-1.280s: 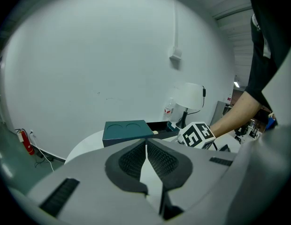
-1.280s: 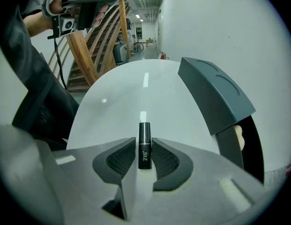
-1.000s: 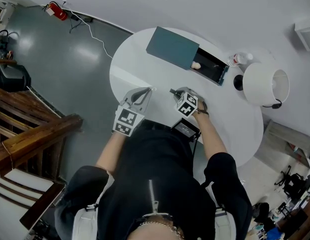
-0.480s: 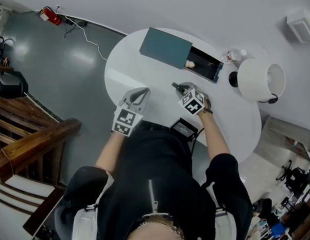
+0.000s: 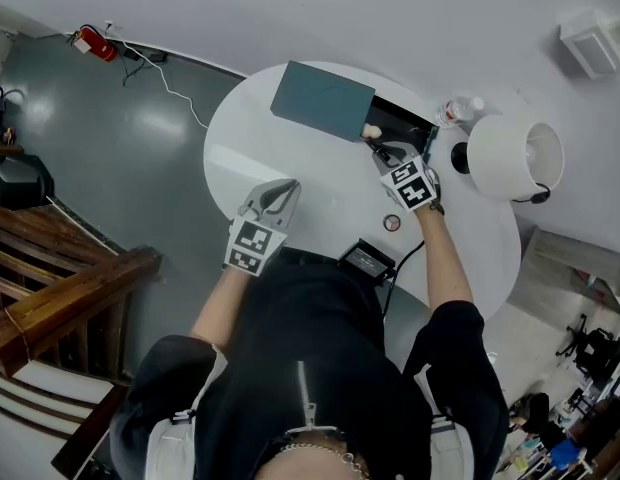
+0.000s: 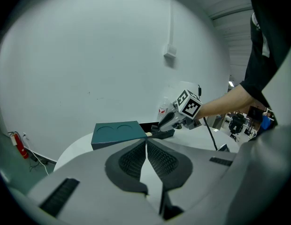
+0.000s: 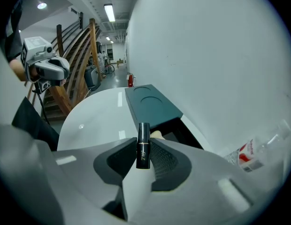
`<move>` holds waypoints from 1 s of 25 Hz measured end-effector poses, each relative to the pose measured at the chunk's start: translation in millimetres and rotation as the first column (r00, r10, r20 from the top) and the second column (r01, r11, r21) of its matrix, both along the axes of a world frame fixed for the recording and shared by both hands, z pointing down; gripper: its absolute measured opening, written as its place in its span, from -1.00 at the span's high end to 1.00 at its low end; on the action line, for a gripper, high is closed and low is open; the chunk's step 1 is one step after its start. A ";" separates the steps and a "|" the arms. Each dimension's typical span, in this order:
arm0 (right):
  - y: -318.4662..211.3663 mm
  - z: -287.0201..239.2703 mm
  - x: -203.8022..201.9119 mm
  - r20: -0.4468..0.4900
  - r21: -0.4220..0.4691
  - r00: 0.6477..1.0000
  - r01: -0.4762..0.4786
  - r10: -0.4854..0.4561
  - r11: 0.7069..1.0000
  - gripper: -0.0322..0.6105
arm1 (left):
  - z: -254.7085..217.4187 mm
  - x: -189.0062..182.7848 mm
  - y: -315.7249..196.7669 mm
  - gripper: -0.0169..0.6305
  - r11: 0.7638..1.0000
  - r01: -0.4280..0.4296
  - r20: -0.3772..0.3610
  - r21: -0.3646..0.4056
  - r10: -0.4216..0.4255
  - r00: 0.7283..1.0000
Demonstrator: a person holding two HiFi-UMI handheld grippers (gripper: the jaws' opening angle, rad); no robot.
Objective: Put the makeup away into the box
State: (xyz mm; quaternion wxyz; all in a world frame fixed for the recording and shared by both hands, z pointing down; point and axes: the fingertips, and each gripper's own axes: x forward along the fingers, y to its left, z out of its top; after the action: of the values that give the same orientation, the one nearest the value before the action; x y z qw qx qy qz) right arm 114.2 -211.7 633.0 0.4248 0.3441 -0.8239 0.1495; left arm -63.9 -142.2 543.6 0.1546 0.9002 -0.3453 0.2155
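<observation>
A teal box (image 5: 322, 100) lies at the table's far side with its lid slid left, baring a dark compartment (image 5: 405, 128). A beige item (image 5: 371, 130) rests at the compartment's left end. My right gripper (image 5: 379, 152) hangs at the compartment's near edge, shut on a black lipstick tube (image 7: 143, 142) that stands upright between its pads. The box lid (image 7: 152, 103) and open compartment (image 7: 185, 134) lie just beyond the tube. My left gripper (image 5: 278, 196) hovers over the table's near left part, jaws shut and empty, apart from the box (image 6: 118, 133).
A white lamp (image 5: 513, 162) and a plastic bottle (image 5: 456, 111) stand right of the box. A small round item (image 5: 391, 223) lies on the white table (image 5: 260, 148), and a black device (image 5: 367, 260) with a cable sits at its near edge. A wooden staircase (image 5: 60, 288) is at the left.
My right gripper has carried the lipstick away from me and to the right, up to the box's open compartment. The small round item now shows on the table. The left gripper stayed put.
</observation>
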 end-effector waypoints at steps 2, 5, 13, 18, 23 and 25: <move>-8.7 -4.3 9.4 -0.002 -0.001 1.000 -0.028 0.028 1.000 0.64 | 0.5 0.7 -0.9 0.88 1.000 -0.002 0.003 -0.002 0.002 1.000; -20.9 -3.3 20.8 -0.023 -0.003 0.998 -0.051 0.051 0.999 0.64 | 2.2 -0.3 -1.5 0.88 1.000 -0.001 0.007 -0.007 0.001 1.000; -52.9 15.7 39.7 -0.026 -0.017 0.993 -0.115 0.114 0.993 0.64 | 9.6 -2.5 -5.5 0.88 1.000 0.010 0.023 -0.027 -0.009 1.000; -70.9 35.2 50.6 -0.035 -0.049 0.988 -0.153 0.152 0.987 0.64 | 15.3 -5.3 -11.7 0.88 0.999 0.027 0.036 -0.044 -0.025 0.999; -84.9 53.5 53.2 -0.048 -0.092 0.985 -0.167 0.163 0.982 0.64 | 19.9 -9.9 -19.0 0.88 0.997 0.045 0.051 -0.057 -0.042 0.998; -89.2 61.0 53.2 -0.054 -0.110 0.985 -0.169 0.164 0.979 0.64 | 21.8 -12.0 -21.8 0.88 0.997 0.054 0.057 -0.061 -0.050 0.997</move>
State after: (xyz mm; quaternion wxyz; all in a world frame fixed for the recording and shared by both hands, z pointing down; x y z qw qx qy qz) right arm 167.4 -300.9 694.0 0.4481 0.3904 -0.7725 0.2238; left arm -75.9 -164.0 565.5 0.1788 0.8793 -0.3658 0.2470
